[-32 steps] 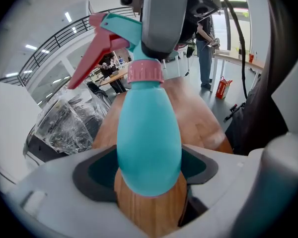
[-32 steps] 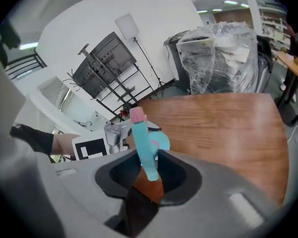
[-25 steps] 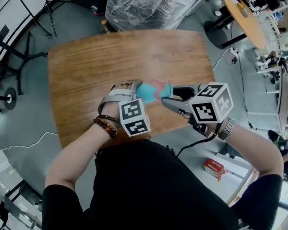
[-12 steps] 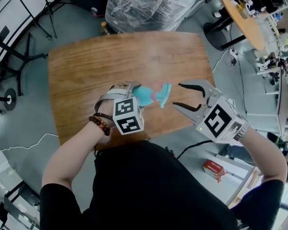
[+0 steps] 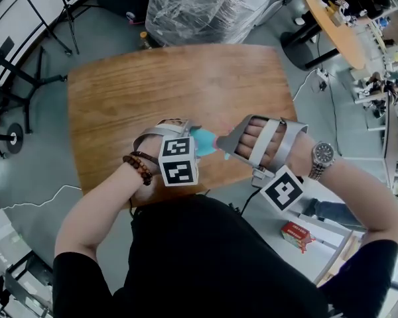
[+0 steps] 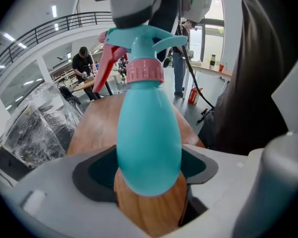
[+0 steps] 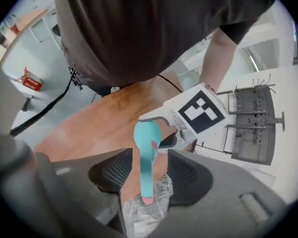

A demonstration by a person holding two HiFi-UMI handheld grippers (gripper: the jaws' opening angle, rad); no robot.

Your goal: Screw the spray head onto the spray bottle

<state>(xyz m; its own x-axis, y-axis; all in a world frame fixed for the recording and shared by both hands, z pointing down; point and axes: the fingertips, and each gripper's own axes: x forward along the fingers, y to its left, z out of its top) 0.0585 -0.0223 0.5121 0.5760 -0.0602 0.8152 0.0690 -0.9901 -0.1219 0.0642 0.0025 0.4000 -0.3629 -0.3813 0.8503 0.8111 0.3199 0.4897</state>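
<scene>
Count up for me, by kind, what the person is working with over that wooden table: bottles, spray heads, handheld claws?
Spray bottle: 1
Spray head: 1
Grippers: 2, the left gripper and the right gripper
Wooden table: 1
Total: 5

The head view looks steeply down from above onto the counter point(image 5: 152, 91), its far edge at 12 o'clock. Cameras on the left hand-held gripper point(image 5: 194, 136) and right hand-held gripper point(image 5: 220, 144) sit close behind their jaws, facing each other (almost nose to nose). All three views share the spray bottle point(image 5: 204, 141).
</scene>
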